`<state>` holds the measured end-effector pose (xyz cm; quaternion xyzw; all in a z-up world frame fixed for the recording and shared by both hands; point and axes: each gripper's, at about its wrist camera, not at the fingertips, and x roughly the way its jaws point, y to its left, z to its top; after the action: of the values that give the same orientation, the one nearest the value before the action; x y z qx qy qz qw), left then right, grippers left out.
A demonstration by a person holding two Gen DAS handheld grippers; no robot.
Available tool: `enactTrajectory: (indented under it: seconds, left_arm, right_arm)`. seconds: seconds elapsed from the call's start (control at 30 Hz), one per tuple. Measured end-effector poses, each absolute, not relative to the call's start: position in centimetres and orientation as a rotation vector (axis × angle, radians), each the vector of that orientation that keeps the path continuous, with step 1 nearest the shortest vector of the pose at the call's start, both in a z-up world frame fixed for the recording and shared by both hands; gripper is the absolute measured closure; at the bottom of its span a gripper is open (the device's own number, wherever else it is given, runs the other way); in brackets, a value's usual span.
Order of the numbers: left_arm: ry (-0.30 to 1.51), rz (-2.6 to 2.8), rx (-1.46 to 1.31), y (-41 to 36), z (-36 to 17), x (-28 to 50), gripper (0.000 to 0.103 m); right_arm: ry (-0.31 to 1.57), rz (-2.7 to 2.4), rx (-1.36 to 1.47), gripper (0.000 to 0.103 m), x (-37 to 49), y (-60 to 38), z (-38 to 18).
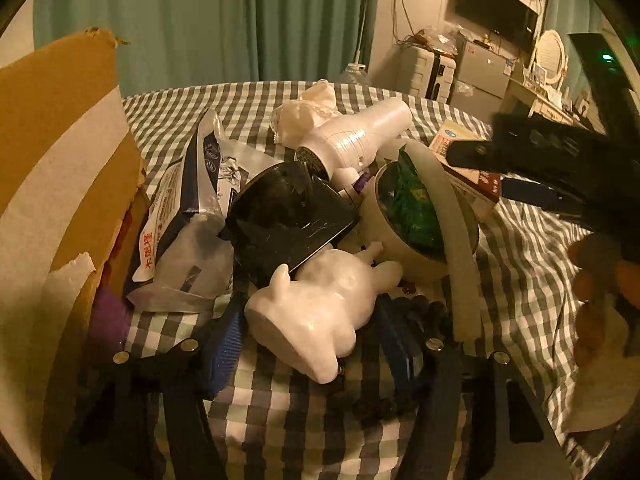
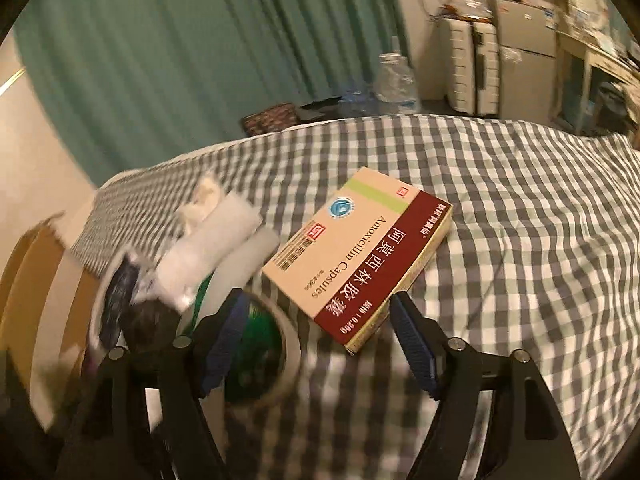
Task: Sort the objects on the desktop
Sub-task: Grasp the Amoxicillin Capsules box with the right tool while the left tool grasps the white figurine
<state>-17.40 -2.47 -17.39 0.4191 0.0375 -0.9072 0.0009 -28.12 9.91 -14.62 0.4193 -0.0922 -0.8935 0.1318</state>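
A glossy white animal figurine [image 1: 316, 320] lies on its side on the checked cloth, at the near edge of a heap of objects. My left gripper [image 1: 312, 302] has a blue pad against each flank of it, shut on it while it rests on the cloth. A beige and dark red Amoxicillin capsule box [image 2: 360, 248] lies flat to the right of the heap. My right gripper [image 2: 318, 298] stands open over the box's near corner, its right fingertip [image 2: 400, 308] beside the box edge and its left finger above a tape roll [image 2: 276, 344]. The left wrist view shows that gripper [image 1: 520, 168] over the box [image 1: 452, 140].
The heap holds a black curved case [image 1: 288, 216], a white hair-dryer-shaped object [image 1: 356, 136], a printed plastic bag [image 1: 184, 208], crumpled white plastic [image 1: 304, 112], the tape roll [image 1: 416, 216] and dark beads [image 1: 424, 312]. A taped cardboard box [image 1: 60, 160] stands left. A person's hand [image 1: 596, 292] is at right.
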Motion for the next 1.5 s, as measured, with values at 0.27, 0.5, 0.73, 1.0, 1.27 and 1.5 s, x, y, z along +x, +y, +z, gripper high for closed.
enactTrajectory:
  seconds: [0.27,0.5,0.73,1.0,1.27,1.5]
  left_arm:
    - [0.15,-2.854,1.312,-2.7,-17.4,-17.2,0.039]
    - [0.163,-2.848,1.316,-3.2,-17.3,-16.7,0.039]
    - [0.155,-2.837,1.314,-2.8,-17.0,-16.8,0.039]
    - [0.164,-2.851,1.31,-3.0,-17.0,-16.5,0.039]
    - [0.2,-2.841,1.316,-3.9,-16.7,-15.9,0.039]
    - [0.218,-2.849,1.277,-3.6,-15.8,-15.6,0.039]
  right_arm:
    - [-0.302,-2.697,1.296,0.024,-29.9,8.2,-15.2]
    - [-0.369,-2.698,1.341,0.018,-31.2,8.3,-15.4]
    - [-0.532,-2.657,1.429,0.01,-33.2,9.1,-15.4]
    - [-0.402,-2.694,1.377,0.009,-31.8,11.0,-15.3]
    - [-0.278,-2.66,1.468,0.009,-26.9,19.9,-14.3]
    - [-0.052,-2.622,1.197,0.009,-26.3,19.3,-10.8]
